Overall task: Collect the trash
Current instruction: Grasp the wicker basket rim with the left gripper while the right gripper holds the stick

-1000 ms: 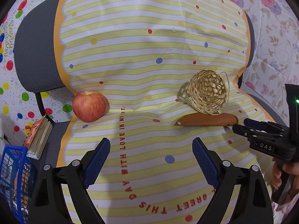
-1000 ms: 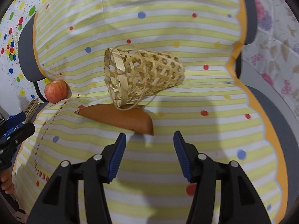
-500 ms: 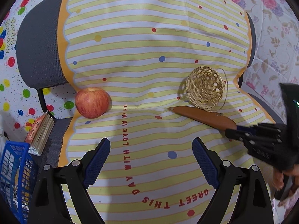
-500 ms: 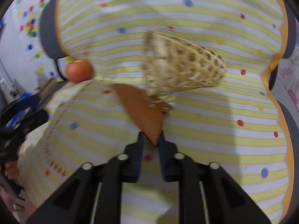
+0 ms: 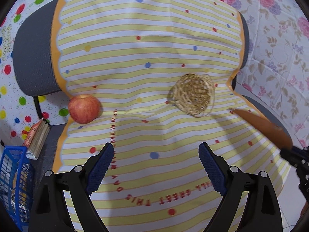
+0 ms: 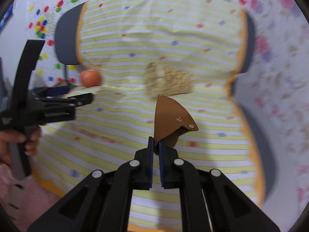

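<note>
Right wrist view showed the right gripper (image 6: 156, 145) newly clamped on the brown leather piece (image 6: 171, 116) — lifted off the striped cloth (image 6: 119, 116), ready for binning; left gripper (image 5: 154, 166) fingers stayed wide, empty.

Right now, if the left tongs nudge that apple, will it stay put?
Probably not. The apple is round and smooth, so it may roll. It sits at the striped cloth's left edge, so it could drop off. It looks firm, unlikely to squash.
</note>
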Tool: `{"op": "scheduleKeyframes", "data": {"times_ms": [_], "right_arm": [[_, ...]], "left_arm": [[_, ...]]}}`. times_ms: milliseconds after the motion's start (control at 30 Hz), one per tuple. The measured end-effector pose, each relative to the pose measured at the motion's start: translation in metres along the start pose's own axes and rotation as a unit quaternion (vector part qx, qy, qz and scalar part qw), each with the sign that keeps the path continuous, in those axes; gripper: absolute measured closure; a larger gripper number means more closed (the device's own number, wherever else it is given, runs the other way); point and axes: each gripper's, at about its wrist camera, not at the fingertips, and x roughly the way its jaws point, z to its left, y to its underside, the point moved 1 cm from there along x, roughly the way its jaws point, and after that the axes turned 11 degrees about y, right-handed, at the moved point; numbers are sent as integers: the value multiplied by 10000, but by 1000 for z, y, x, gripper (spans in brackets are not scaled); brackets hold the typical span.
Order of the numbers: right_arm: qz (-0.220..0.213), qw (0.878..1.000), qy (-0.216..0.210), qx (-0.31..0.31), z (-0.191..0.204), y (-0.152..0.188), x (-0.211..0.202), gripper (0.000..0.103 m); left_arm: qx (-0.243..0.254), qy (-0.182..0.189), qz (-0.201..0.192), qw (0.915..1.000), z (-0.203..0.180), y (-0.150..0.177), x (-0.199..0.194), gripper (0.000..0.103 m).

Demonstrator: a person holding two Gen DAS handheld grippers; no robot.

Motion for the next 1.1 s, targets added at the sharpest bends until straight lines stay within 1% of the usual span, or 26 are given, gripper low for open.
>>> {"op": "scheduleKeyframes", "data": {"times_ms": [33,133,300,333,367,400,500,567,700,800,900,933,1033,1100], "right_arm": [[-51,9998,168,3,-5,2,-4,98],[-34,9991,386,167,-20,6,-3,98],[5,9975,546,459,-36,13,10,98],[-5,9972,549,515,-39,13,12,98],[-4,9970,535,563,-41,14,13,97],[8,9968,521,606,-43,14,14,98],[0,9962,542,681,-48,13,20,98],[-1,9960,502,738,-52,11,24,98],[8,9955,478,822,-58,10,31,98],[30,9949,443,911,-64,10,35,98],[66,9942,433,978,-68,11,38,97],[74,9940,429,1000,-70,12,39,97],[92,9936,430,1037,-72,13,39,97],[100,9936,410,1051,-72,13,38,98]], "left_arm": [[51,35,11,10000,-6,-2,4,14],[189,89,23,9998,-19,-6,12,14],[302,336,52,9990,-40,-19,36,16],[310,435,61,9986,-44,-23,43,17],[309,491,70,9983,-47,-25,47,24],[313,556,105,9979,-50,-29,54,28],[320,644,158,9973,-57,-35,73,30],[323,712,177,9968,-61,-39,84,37],[406,759,243,9960,-69,-48,111,38],[490,672,319,9960,-76,-55,130,38],[501,613,494,9956,-80,-61,144,39],[474,543,508,9961,-80,-63,147,42],[389,580,455,9965,-79,-69,150,52],[337,672,466,9961,-78,-70,150,59]]}}
